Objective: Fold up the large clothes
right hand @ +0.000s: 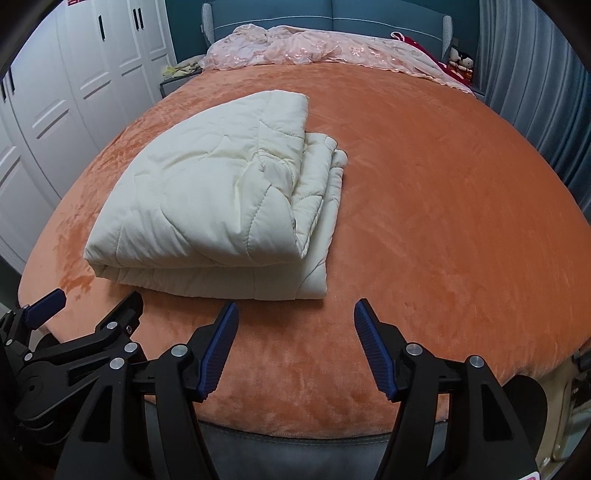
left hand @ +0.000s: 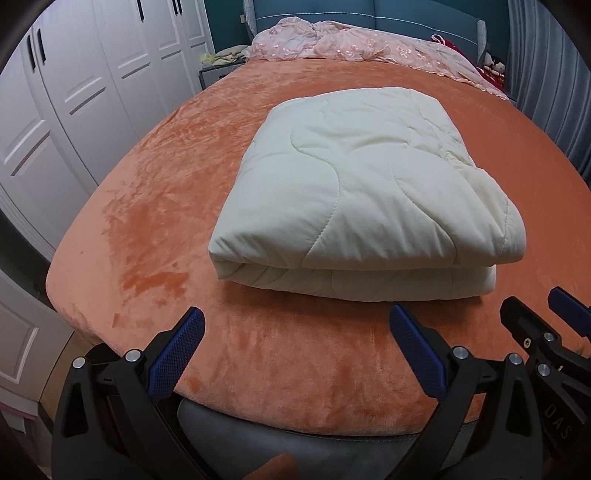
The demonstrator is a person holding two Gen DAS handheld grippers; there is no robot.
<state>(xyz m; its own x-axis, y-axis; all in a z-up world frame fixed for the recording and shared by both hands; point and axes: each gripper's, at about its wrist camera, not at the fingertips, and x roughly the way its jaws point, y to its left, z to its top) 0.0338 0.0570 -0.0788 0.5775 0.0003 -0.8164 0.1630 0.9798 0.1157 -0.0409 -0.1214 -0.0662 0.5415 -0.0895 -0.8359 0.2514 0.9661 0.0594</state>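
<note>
Left gripper (left hand: pixel 297 325): my black fingers with blue ribbed pads stand wide apart, nothing between them, above the bed's near edge.
Right gripper (right hand: pixel 295 314): fingers likewise apart and empty, just beside my left.
Bed cover: orange plush bed sheet (right hand: pixel 443 221), bare around both grippers.
Task item: cream quilted comforter (left hand: pixel 354 184), folded into a thick rectangle, lying on the sheet beyond my fingertips, untouched.
Far end: crumpled pink lace fabric (right hand: pixel 314 48) against the teal padded headboard (right hand: pixel 369 14).
Left wall: white panelled wardrobe (left hand: pixel 92 92).
</note>
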